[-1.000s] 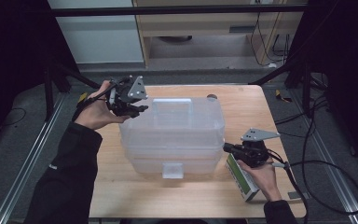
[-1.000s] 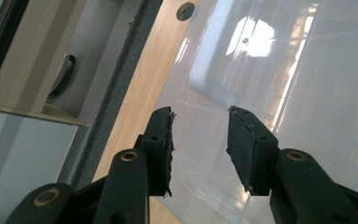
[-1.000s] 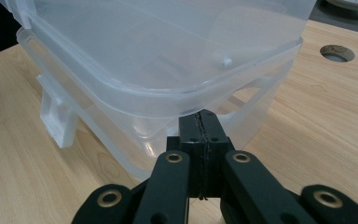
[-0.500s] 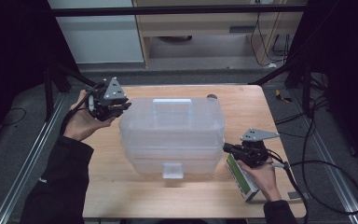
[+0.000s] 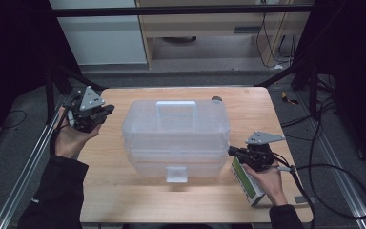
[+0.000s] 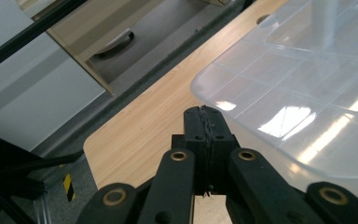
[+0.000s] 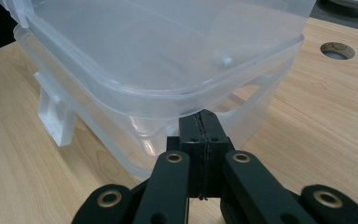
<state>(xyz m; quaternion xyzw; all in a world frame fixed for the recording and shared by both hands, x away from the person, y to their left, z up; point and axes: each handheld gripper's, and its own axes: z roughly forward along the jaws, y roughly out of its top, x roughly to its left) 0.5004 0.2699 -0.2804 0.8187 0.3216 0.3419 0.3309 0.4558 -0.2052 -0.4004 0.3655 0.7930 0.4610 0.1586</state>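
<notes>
We work on the clear plastic storage box (image 5: 176,136), which sits mid-table on the wooden table (image 5: 124,200), its lid with the moulded handle on top and its front latch (image 5: 177,174) facing us. The step in hand, as we judge it, is steadying or prying at the lid from the sides, so we want both tips low and level, meeting the lid's rim squarely rather than skating over the slick curved plastic. Our right gripper (image 7: 200,122) is clamped fully together with nothing between its pads, and its tip sits right under the overhanging lid edge at the box's right corner; a gentle upward nudge there should do better than a shove. Our left gripper (image 6: 204,119) has just been closing and is now pressed together on nothing, held off the box's left side with its tip aimed at the lid corner. Beside our right hand (image 5: 267,179) lies a small green-and-white carton (image 5: 246,183).
</notes>
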